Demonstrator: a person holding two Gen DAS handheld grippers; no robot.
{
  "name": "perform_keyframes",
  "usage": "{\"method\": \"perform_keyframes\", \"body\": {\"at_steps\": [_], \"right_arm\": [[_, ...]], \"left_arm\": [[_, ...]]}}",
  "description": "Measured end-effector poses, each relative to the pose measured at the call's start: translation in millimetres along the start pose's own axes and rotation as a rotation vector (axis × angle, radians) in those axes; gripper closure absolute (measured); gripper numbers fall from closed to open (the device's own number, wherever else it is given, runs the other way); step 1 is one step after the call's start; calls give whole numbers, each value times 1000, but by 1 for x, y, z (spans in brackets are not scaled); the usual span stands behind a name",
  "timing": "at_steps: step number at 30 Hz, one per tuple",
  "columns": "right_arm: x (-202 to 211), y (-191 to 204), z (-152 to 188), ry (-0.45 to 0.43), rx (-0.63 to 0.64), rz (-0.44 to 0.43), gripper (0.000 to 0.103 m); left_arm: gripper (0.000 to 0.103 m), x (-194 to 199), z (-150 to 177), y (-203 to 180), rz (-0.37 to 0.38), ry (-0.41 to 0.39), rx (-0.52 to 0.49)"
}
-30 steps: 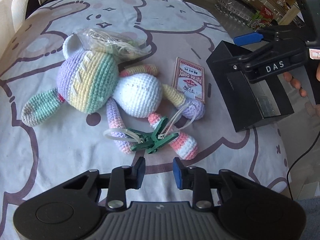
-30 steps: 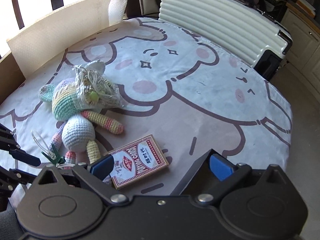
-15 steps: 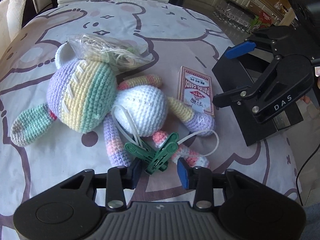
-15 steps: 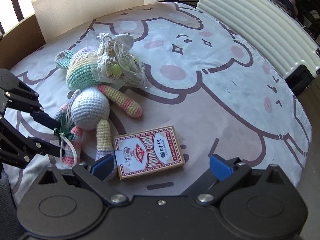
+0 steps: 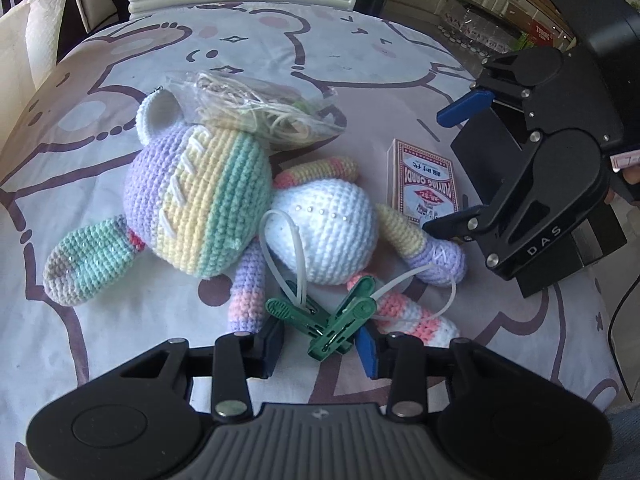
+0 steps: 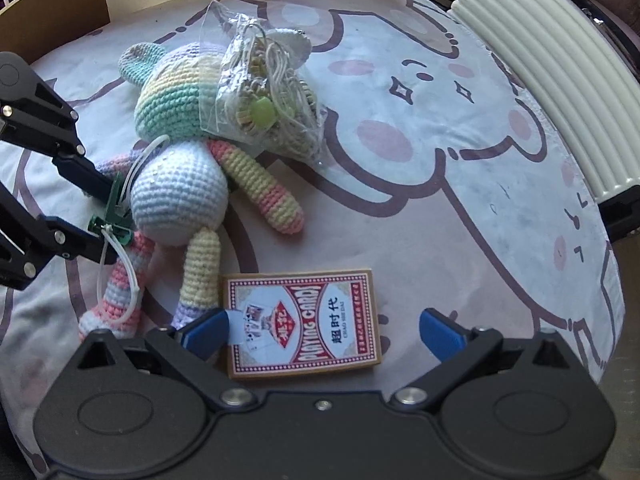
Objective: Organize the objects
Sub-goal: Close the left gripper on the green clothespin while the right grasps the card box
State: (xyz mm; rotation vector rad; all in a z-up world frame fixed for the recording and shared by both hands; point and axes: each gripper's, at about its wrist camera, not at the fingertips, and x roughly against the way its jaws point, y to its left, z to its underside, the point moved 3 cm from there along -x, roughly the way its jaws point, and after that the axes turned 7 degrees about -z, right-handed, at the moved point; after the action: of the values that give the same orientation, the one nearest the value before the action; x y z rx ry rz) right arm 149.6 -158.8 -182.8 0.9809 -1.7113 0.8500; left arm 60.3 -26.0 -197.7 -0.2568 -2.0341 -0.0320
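We note the worktop [image 6: 460, 208], under a cartoon-print cloth, carrying all items. Largest, the crochet toy [image 5: 224, 204], lies mid-worktop w/ a clear bag of cords [image 5: 256, 112] resting on its head. The card box [image 6: 302, 322] sits flat nr the front edge, betw. the fingers of the right tool [image 6: 322, 328], which stands wide open, gripping nothing. The green clips [image 5: 324, 320] lie against the toy's legs; the left tool [image 5: 320, 346] brackets them, part open after widening, pads not visibly pressing. Recommend: centre each tool, lower squarely, close gently, keep the clips' loop ties off the toy's legs.
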Motion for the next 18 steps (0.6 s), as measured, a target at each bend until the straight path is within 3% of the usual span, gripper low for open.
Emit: {"method": "perform_keyframes", "body": {"at_steps": [6, 13, 15, 18], "right_arm": [[-19, 4, 0, 81, 19, -21, 0], [-27, -7, -4, 87, -94, -76, 1], [-29, -11, -3, 88, -148, -117, 8], [-29, -14, -1, 86, -190, -143, 8]], "left_arm": [[63, -4, -3, 0, 18, 2, 11], [74, -5, -6, 5, 21, 32, 28], [75, -5, -6, 7, 28, 40, 36], [75, -3, -5, 9, 31, 48, 39]]}}
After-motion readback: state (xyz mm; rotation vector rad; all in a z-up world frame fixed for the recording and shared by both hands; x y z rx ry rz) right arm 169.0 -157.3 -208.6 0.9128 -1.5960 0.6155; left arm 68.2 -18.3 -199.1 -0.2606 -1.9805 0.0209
